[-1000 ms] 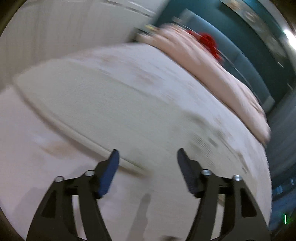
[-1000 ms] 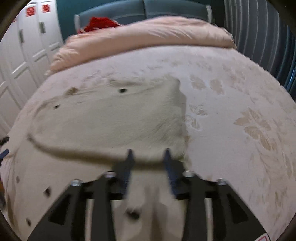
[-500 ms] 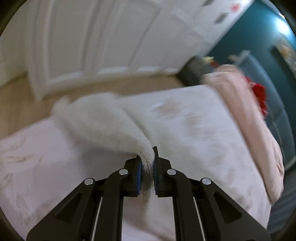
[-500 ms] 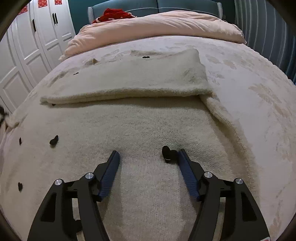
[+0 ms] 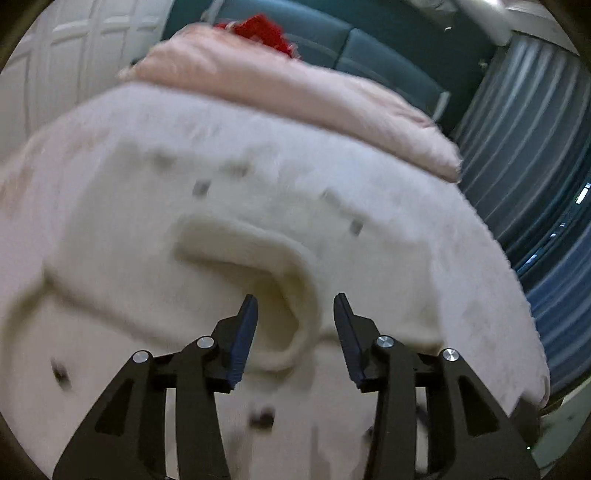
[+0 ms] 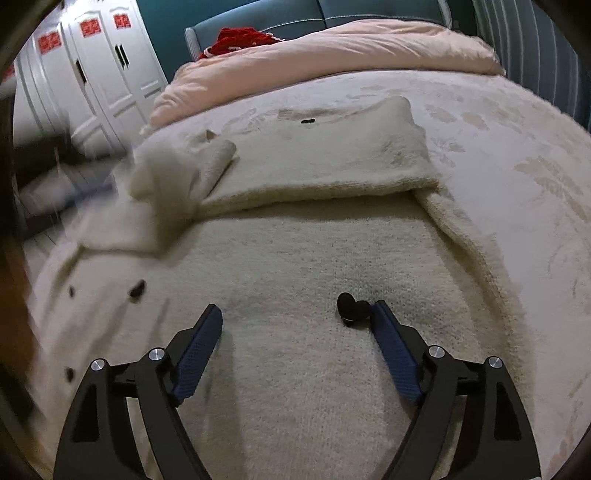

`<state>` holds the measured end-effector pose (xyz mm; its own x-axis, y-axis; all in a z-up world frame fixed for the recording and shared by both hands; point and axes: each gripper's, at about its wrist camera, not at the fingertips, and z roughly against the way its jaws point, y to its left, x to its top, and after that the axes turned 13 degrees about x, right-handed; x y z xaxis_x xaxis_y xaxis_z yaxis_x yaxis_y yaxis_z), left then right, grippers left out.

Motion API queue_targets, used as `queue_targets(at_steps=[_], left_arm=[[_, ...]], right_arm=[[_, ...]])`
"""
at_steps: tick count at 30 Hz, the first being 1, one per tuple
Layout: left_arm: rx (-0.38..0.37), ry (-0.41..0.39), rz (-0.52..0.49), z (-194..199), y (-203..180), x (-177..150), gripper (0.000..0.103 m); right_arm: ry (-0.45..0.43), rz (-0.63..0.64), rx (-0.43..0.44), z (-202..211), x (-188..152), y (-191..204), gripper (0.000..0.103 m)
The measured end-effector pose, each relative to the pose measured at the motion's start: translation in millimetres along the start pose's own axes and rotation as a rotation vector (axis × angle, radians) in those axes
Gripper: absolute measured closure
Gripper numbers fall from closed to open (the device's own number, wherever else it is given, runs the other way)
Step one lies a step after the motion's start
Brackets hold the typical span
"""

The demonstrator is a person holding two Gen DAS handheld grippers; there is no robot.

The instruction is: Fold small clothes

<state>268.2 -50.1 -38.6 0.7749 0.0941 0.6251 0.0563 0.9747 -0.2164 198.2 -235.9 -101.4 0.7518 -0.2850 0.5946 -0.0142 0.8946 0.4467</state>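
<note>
A cream knitted sweater (image 6: 303,266) with small black heart patches lies spread on the bed. Its far part (image 6: 332,162) is folded over, and a sleeve (image 6: 181,173) lies across the left side. In the left wrist view the sleeve cuff (image 5: 291,295) rests on the sweater body (image 5: 147,266), just in front of my left gripper (image 5: 295,306), which is open and empty. My right gripper (image 6: 295,314) is open and empty, low over the sweater body, with a black heart patch (image 6: 352,308) touching its right finger.
A pink duvet (image 6: 332,48) and a red garment (image 6: 236,40) lie at the head of the bed against a teal headboard (image 6: 258,14). White wardrobe doors (image 6: 103,66) stand to the left. Striped curtains (image 5: 524,147) hang on the right.
My left gripper carried the sleeve over the sweater body, opened and let it go. My right gripper stayed open over the sweater near the heart patch.
</note>
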Motion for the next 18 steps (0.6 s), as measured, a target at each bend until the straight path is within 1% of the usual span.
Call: queue_targets(at_steps=[3,5,7,8,9,10,13,15,16,17,18], left_arm=[[0.002,0.035,0.107,6.0,38.1,-20.9,0.059],[0.018,0.021,0.189,13.1,69.3,-18.4,0.05],[0.05,0.016,0.27,13.6,100.4,-11.6,0.046],[0.055,0.02,0.314,12.2,117.7,-9.8,0.046],[0.061,0.032,0.371,8.0,134.1,-3.2,0.046],[0.063,0.04,0.402,6.2,145.6,0.9,0.046],[0.074,0.08,0.468,-9.7,167.4,14.4,0.046],[0.065,0.104,0.516,-22.6,177.1,18.5,0.046],[0.06,0.132,0.558,-31.3,185.5,20.2,0.046],[0.043,0.167,0.614,-41.2,193.8,20.8,0.046],[0.033,0.174,0.643,-44.4,197.0,20.6,0.047]], right_arm=[[-0.032,-0.045,0.031,16.7,7.5,0.6,0.023],[-0.05,-0.058,0.063,20.8,21.1,7.3,0.023],[-0.063,-0.049,0.09,16.8,38.6,19.3,0.023],[-0.071,-0.024,0.096,11.5,50.7,31.4,0.023],[-0.07,0.01,0.095,4.6,60.0,44.3,0.023],[-0.066,0.044,0.088,-1.4,66.2,55.1,0.023],[-0.024,0.238,0.043,-33.7,85.2,104.8,0.023],[0.034,0.401,-0.007,-62.6,89.8,138.1,0.023],[0.064,0.467,-0.044,-76.7,90.1,149.9,0.025],[0.104,0.54,-0.101,-95.4,90.3,161.6,0.028],[0.122,0.567,-0.124,-104.3,91.4,165.1,0.057]])
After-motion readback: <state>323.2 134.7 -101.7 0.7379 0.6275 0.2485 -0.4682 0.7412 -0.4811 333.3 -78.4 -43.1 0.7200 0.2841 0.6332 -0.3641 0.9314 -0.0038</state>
